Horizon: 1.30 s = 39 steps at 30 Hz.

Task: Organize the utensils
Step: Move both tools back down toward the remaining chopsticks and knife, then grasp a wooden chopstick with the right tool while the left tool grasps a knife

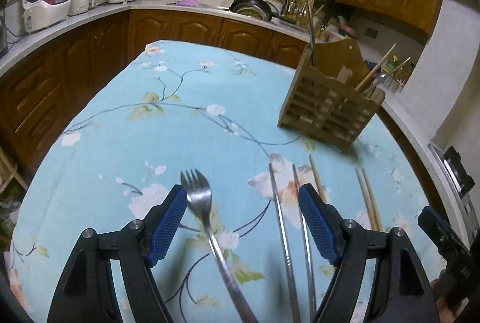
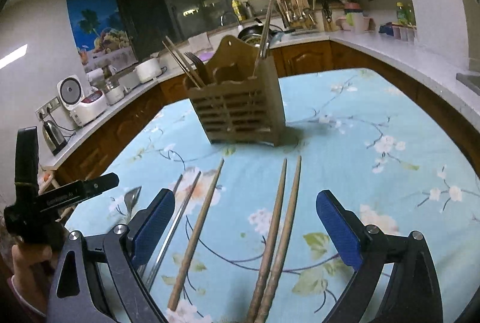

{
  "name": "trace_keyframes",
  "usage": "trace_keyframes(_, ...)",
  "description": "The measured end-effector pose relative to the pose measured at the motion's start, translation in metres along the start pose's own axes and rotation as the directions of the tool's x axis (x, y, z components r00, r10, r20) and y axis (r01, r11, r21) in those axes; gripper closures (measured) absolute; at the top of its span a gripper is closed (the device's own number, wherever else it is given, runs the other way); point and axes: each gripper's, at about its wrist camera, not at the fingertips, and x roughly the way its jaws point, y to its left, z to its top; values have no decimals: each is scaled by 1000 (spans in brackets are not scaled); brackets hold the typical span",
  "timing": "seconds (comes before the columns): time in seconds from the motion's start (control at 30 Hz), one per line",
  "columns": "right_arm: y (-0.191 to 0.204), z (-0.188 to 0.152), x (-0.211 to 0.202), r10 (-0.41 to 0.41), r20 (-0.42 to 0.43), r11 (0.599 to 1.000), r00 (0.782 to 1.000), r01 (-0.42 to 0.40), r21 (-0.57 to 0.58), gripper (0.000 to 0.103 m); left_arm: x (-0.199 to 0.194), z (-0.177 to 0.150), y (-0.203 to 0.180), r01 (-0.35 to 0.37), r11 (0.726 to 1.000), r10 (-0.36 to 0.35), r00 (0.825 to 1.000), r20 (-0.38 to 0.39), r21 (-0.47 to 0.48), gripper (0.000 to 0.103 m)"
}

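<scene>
A metal fork (image 1: 207, 221) lies on the floral tablecloth between the fingers of my open left gripper (image 1: 241, 194). Two metal chopsticks (image 1: 288, 230) lie beside it, just inside the right finger. A wooden utensil holder (image 1: 327, 107) stands further back on the right; it holds chopsticks and a spoon. In the right wrist view my open right gripper (image 2: 246, 203) hovers over a pair of wooden chopsticks (image 2: 279, 227) and a single wooden chopstick (image 2: 198, 230). The holder (image 2: 240, 110) stands straight ahead with forks and chopsticks in it. The metal chopsticks (image 2: 177, 218) lie by its left finger.
The table (image 1: 126, 119) carries a light blue floral cloth. Kitchen counters with wooden cabinets run around it, with a rice cooker (image 1: 45, 1), pots and a pan (image 1: 252, 6). The left gripper's body (image 2: 45, 203) shows at the left in the right wrist view.
</scene>
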Motion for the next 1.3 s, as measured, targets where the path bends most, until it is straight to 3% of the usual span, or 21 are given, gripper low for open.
trace_keyframes(0.4,-4,-3,12,2,-41,1000,999,-1,13,9,12,5,0,-30,999,30,998,-64,16,27)
trace_keyframes(0.63,-8,2,26,-1,-84,1000,996,4,28,39,23,7,-4,-33,999,35,995,-93,27,28)
trace_keyframes(0.9,-12,17,50,-22,-133,999,991,26,26,56,47,20,-18,-25,997,35,989,-144,70,29)
trace_keyframes(1.03,-14,24,66,-30,-165,999,986,34,21,65,66,26,-28,-14,994,32,984,-174,104,37)
trace_keyframes(1.3,-19,31,105,-74,-250,997,965,72,-14,73,106,33,-39,-4,990,39,967,-251,139,57)
